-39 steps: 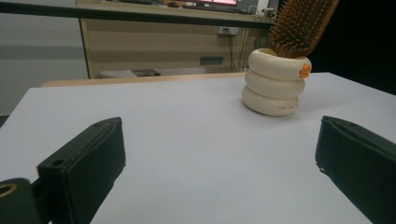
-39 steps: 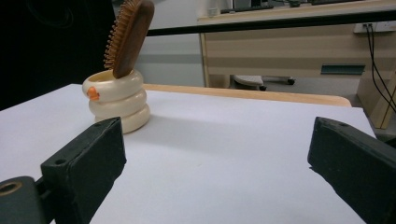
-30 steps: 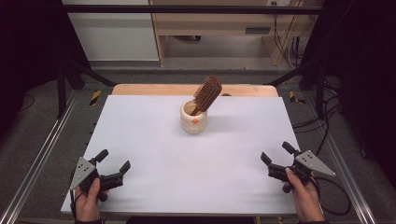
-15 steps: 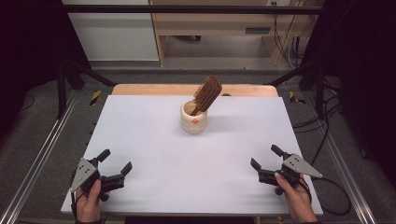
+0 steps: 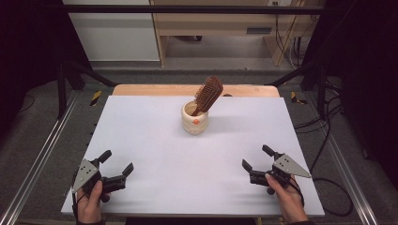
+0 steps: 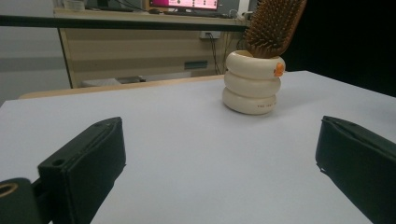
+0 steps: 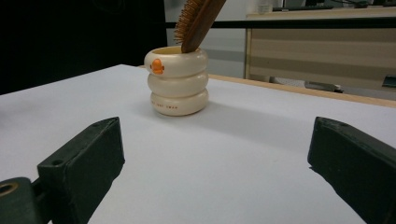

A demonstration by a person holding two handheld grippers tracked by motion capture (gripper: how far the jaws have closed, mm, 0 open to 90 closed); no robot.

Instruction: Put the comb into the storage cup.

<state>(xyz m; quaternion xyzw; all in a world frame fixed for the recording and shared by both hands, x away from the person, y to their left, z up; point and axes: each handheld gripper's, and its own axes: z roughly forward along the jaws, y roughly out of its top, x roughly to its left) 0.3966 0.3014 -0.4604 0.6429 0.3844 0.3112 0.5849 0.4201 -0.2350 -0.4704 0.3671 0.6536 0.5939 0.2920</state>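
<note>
Both your left gripper (image 5: 116, 166) and right gripper (image 5: 256, 162) sit spread wide, holding nothing. Bare bench (image 5: 155, 140) lies between them and the cream cup (image 5: 195, 118). A wooden hairbrush (image 5: 209, 94) leans in it.

A hairbrush (image 5: 208, 94) stands in a ringed cup (image 5: 195, 117), leaning right, on the table (image 5: 155, 140). The cup sits well ahead of both sets of fingers, right of the left gripper (image 5: 116, 166) and left of the right gripper (image 5: 257, 159). Each gripper's fingers (image 6: 84, 161) stand spread above bare table.
</note>
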